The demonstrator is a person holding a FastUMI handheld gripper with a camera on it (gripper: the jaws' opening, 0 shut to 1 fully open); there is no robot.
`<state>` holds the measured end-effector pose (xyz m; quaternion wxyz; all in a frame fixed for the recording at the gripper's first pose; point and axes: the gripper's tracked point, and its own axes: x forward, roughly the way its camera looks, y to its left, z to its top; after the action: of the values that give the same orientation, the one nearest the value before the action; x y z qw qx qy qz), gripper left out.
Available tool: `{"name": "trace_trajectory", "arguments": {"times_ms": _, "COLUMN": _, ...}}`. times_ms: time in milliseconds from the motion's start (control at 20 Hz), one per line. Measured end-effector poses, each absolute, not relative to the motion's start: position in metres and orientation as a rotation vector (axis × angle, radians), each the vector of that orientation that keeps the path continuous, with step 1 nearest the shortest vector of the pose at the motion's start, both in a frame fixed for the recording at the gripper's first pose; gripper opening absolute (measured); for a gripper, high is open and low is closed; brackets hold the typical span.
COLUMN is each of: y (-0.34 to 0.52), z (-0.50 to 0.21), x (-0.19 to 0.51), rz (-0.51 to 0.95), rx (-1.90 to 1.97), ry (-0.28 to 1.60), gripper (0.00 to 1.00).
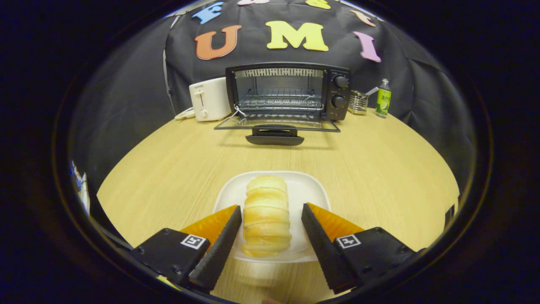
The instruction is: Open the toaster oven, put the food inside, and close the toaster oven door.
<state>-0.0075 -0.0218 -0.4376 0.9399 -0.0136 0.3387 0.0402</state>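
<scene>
While the oven is standing open, this is how things are looking from where I'm standing:

Toaster oven: sitting at the far side of the wooden table, its glass door lying dropped flat toward us with the handle at the front (so the opening step is looking done).
Rack: showing bare inside.
Bread roll: lying lengthwise on the white plate, well short of the oven.
Gripper: fingers spread, straddling the roll; the left one is looking very close to it, the right one standing clear, so nothing is being pinched yet.
Remaining: gripping the roll, carrying it onto the rack, and closing the door are all, I'd judge, still waiting.
Bystanders: a white toaster left of the oven, a green bottle to its right.
</scene>
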Motion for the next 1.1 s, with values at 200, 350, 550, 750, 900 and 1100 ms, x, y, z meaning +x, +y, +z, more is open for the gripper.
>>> {"name": "trace_trajectory", "arguments": {"times_ms": 200, "y": -0.02, "z": -0.441, "x": -0.005, "rz": 0.028, "rx": -0.021, "ry": 0.632, "gripper": 0.91}}
{"name": "trace_trajectory", "arguments": {"times_ms": 350, "y": -0.018, "z": -0.442, "x": -0.005, "rz": 0.035, "rx": -0.008, "ry": 0.625, "gripper": 0.88}}
{"name": "trace_trajectory", "arguments": {"times_ms": 550, "y": -0.017, "z": -0.441, "x": -0.005, "rz": 0.046, "rx": 0.013, "ry": 0.613, "gripper": 0.67}}
{"name": "trace_trajectory", "arguments": {"times_ms": 750, "y": -0.012, "z": -0.432, "x": -0.003, "rz": 0.117, "rx": 0.119, "ry": 0.597, "gripper": 0.6}}
{"name": "trace_trajectory", "arguments": {"times_ms": 900, "y": -0.005, "z": -0.41, "x": 0.003, "rz": 0.185, "rx": 0.239, "ry": 0.572, "gripper": 0.6}}
{"name": "trace_trajectory", "arguments": {"times_ms": 1100, "y": -0.002, "z": -0.368, "x": 0.012, "rz": 0.292, "rx": 0.401, "ry": 0.528, "gripper": 0.6}}
